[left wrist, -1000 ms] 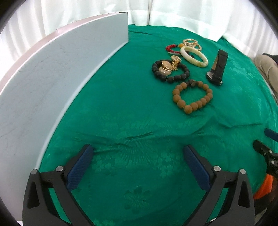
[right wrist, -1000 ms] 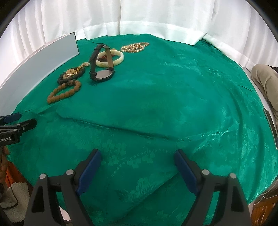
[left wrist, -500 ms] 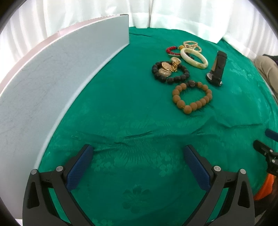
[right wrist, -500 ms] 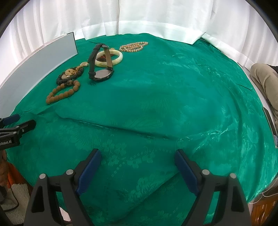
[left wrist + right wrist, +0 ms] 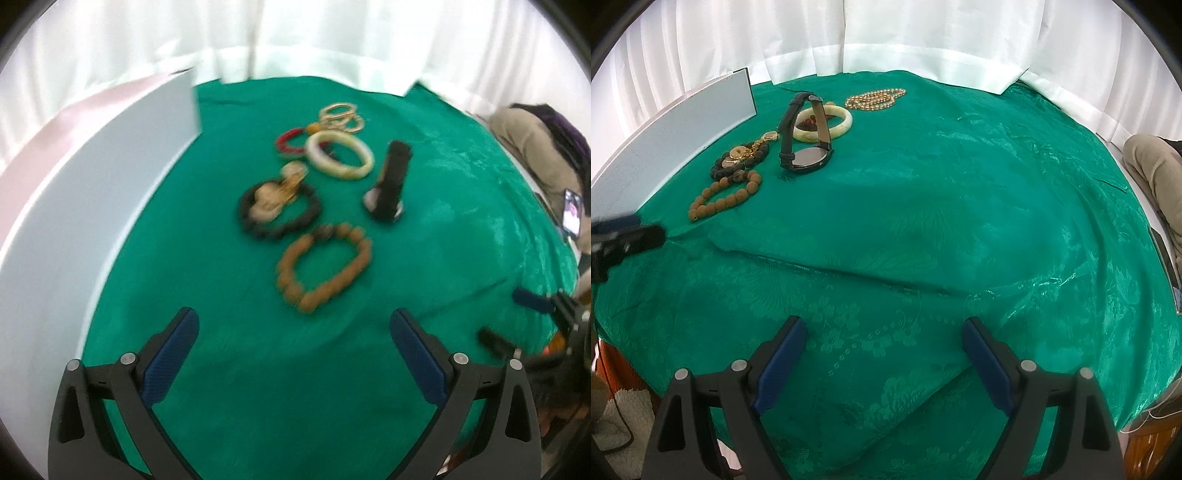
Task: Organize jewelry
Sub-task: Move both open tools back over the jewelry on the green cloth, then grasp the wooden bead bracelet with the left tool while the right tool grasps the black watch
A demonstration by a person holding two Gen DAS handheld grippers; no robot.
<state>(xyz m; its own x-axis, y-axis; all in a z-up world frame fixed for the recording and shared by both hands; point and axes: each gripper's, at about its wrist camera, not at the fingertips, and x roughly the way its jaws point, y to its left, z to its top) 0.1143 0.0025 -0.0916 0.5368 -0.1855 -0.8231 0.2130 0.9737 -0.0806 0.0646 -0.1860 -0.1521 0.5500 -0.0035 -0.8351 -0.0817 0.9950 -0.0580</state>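
Jewelry lies on a green cloth [image 5: 258, 369]. In the blurred left wrist view I see a brown bead bracelet [image 5: 323, 267], a black bead bracelet [image 5: 279, 210] with gold pieces on it, a pale bangle [image 5: 340, 155], a red bracelet [image 5: 290, 146], gold rings [image 5: 341, 116] and a black watch [image 5: 388, 184]. My left gripper [image 5: 294, 332] is open and empty, just short of the brown bracelet. My right gripper [image 5: 884, 341] is open and empty over bare cloth, far from the watch [image 5: 805, 138], the brown bracelet [image 5: 726, 195] and a gold bead necklace [image 5: 877, 98].
A tall white board [image 5: 92, 206] stands along the left side; it also shows in the right wrist view [image 5: 676, 129]. White curtains [image 5: 923, 37] hang behind. The cloth has a long fold [image 5: 849, 267] across its middle. A person's leg [image 5: 1156, 166] is at the right.
My left gripper has moved forward toward the jewelry, so the brown bracelet now sits much closer to its fingers. My right gripper has hardly moved.
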